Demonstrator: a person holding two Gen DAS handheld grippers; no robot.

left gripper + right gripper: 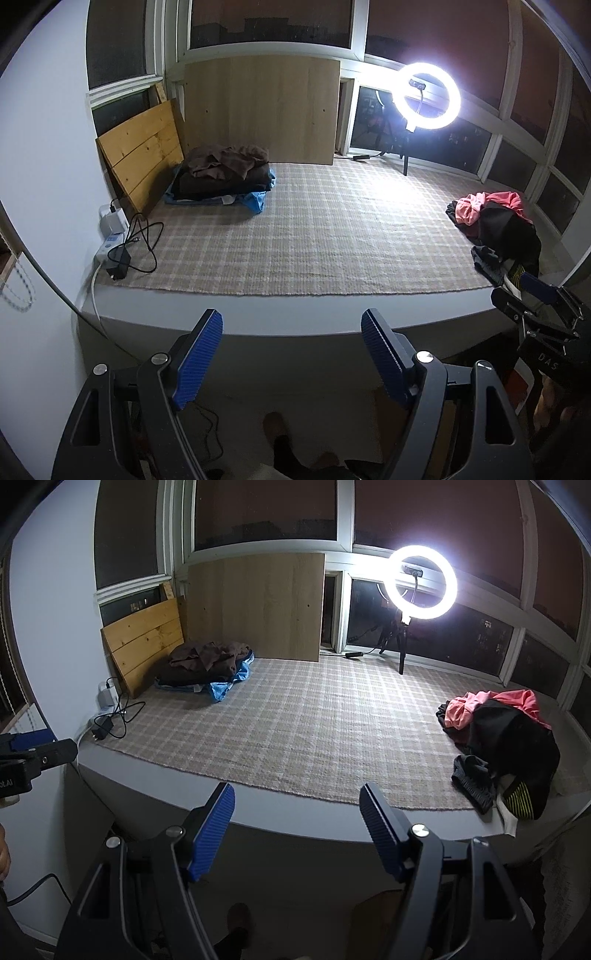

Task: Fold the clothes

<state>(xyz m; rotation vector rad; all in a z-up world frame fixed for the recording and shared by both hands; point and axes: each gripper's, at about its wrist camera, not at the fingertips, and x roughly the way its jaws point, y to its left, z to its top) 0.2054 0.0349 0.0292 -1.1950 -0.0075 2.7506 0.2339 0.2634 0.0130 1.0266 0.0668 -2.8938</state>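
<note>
Plainly, the risk lies in the loose pile of clothes (498,746) on the right of the mat (295,731): its tangled pieces, perhaps three or four, could come up together if grabbed carelessly. Both the left claw (291,354) and right claw (297,830) hang released, spread wide, empty, well short of the pile.

A plaid rug (295,229) covers a raised white platform (258,317) under dark windows (269,22). Wooden boards (262,110) lean at the far left. A lit ring light (426,96) stands far right; cables (142,240) lie by the left wall (48,147).
</note>
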